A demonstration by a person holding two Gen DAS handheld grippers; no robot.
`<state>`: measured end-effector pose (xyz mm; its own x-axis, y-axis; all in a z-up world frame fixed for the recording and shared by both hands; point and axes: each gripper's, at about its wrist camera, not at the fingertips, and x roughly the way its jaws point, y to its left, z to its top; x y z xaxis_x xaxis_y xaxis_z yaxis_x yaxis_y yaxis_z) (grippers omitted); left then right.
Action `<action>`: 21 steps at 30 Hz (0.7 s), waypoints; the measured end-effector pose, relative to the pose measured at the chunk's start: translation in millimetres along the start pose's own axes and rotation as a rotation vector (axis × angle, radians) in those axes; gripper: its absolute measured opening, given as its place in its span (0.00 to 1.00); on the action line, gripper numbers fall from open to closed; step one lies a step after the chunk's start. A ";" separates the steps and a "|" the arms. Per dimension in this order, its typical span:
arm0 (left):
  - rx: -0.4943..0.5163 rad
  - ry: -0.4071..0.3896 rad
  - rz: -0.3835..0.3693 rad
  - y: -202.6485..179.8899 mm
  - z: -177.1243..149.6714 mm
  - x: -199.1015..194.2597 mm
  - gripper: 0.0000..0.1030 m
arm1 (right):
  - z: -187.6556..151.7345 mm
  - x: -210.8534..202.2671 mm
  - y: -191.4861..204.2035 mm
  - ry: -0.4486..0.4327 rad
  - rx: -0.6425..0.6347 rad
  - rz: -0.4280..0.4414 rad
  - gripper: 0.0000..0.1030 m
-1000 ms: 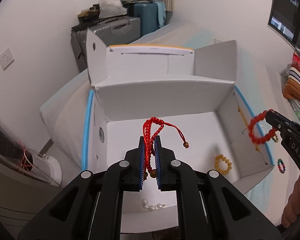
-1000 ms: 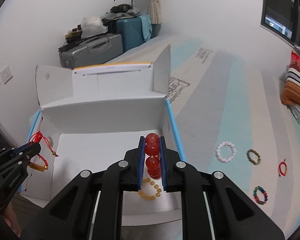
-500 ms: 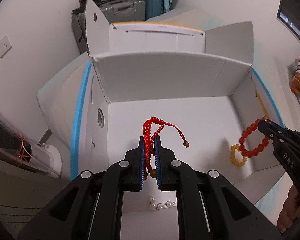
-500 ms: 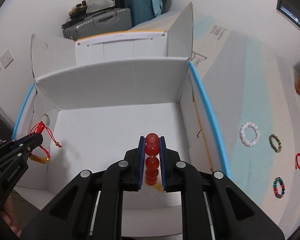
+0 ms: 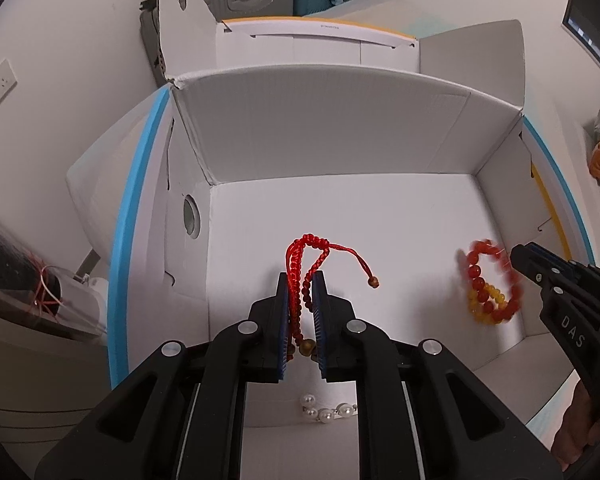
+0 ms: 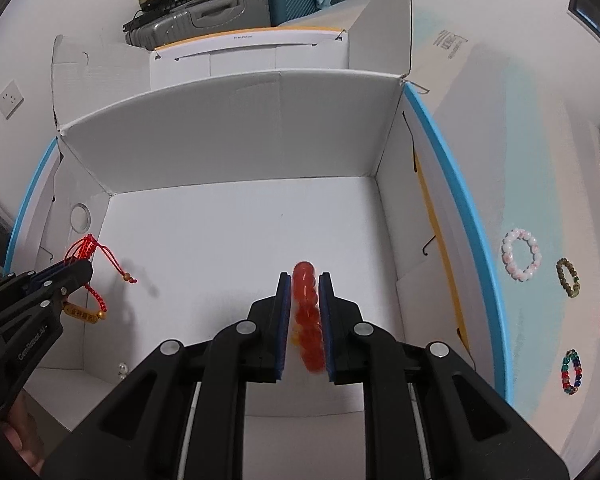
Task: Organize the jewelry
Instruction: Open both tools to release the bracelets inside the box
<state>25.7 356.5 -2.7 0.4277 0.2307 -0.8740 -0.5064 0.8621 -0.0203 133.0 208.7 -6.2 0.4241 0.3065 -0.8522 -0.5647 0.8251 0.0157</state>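
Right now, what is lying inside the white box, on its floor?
On the floor of the white box lie a yellow bead bracelet, partly behind the red bead bracelet, and a pearl bracelet, half hidden by the left gripper.

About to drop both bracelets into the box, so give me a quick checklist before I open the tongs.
1. Left tongs over the white cardboard box floor: ok.
2. Red braided cord bracelet held by left tongs: ok.
3. Right tongs inside the box walls: ok.
4. Red bead bracelet steady: not ok, it is motion-blurred.
5. Landing spot free: not ok, yellow bead bracelet lies under the red beads.
6. Pearl bracelet out of the way: ok.
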 end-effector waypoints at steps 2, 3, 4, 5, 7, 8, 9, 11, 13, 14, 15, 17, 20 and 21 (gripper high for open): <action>0.004 -0.014 0.009 -1.1 -0.5 -3.1 0.18 | 0.2 -3.6 2.5 -0.006 -0.007 0.004 0.14; 0.003 -0.021 0.012 -1.6 -0.8 -5.0 0.22 | 0.2 -6.0 3.1 -0.010 -0.007 0.004 0.17; -0.001 -0.029 0.017 -1.7 -1.0 -7.8 0.25 | 0.2 -9.4 3.2 -0.017 -0.006 0.003 0.25; -0.002 -0.034 0.016 -2.0 -0.6 -10.0 0.28 | 0.1 -13.5 2.7 -0.028 -0.004 0.005 0.29; -0.001 -0.048 0.015 -3.5 0.0 -16.0 0.36 | 0.2 -21.0 1.1 -0.043 0.000 0.007 0.38; -0.002 -0.057 0.016 -4.3 0.1 -19.2 0.42 | 0.4 -25.8 -0.3 -0.054 0.004 0.010 0.41; -0.003 -0.069 0.017 -5.1 0.1 -23.5 0.44 | 0.3 -29.5 -1.8 -0.061 0.006 0.011 0.45; -0.003 -0.084 0.017 -7.4 0.1 -29.8 0.50 | -0.2 -37.8 -4.9 -0.077 0.011 0.014 0.52; -0.004 -0.107 0.010 -10.7 -0.7 -38.1 0.57 | -1.4 -49.6 -9.1 -0.100 0.014 0.008 0.64; 0.000 -0.118 0.006 -12.3 -1.2 -41.3 0.60 | -2.3 -54.9 -11.4 -0.109 0.018 0.004 0.67; 0.007 -0.129 0.009 -15.2 -1.5 -45.4 0.62 | -2.7 -59.0 -13.5 -0.117 0.021 0.002 0.73; 0.009 -0.139 0.009 -18.3 -1.3 -50.4 0.66 | -4.6 -69.2 -17.9 -0.137 0.021 0.002 0.76; 0.008 -0.153 0.000 -24.1 -0.6 -58.4 0.71 | -6.2 -79.4 -23.8 -0.158 0.024 -0.005 0.82; 0.009 -0.160 -0.001 -26.7 -0.5 -61.4 0.73 | -7.3 -83.6 -27.4 -0.167 0.028 -0.008 0.84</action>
<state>12.5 319.1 51.3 0.5421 0.2978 -0.7857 -0.4992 0.8664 -0.0160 107.8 157.0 60.8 0.5417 0.3728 -0.7534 -0.5420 0.8400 0.0259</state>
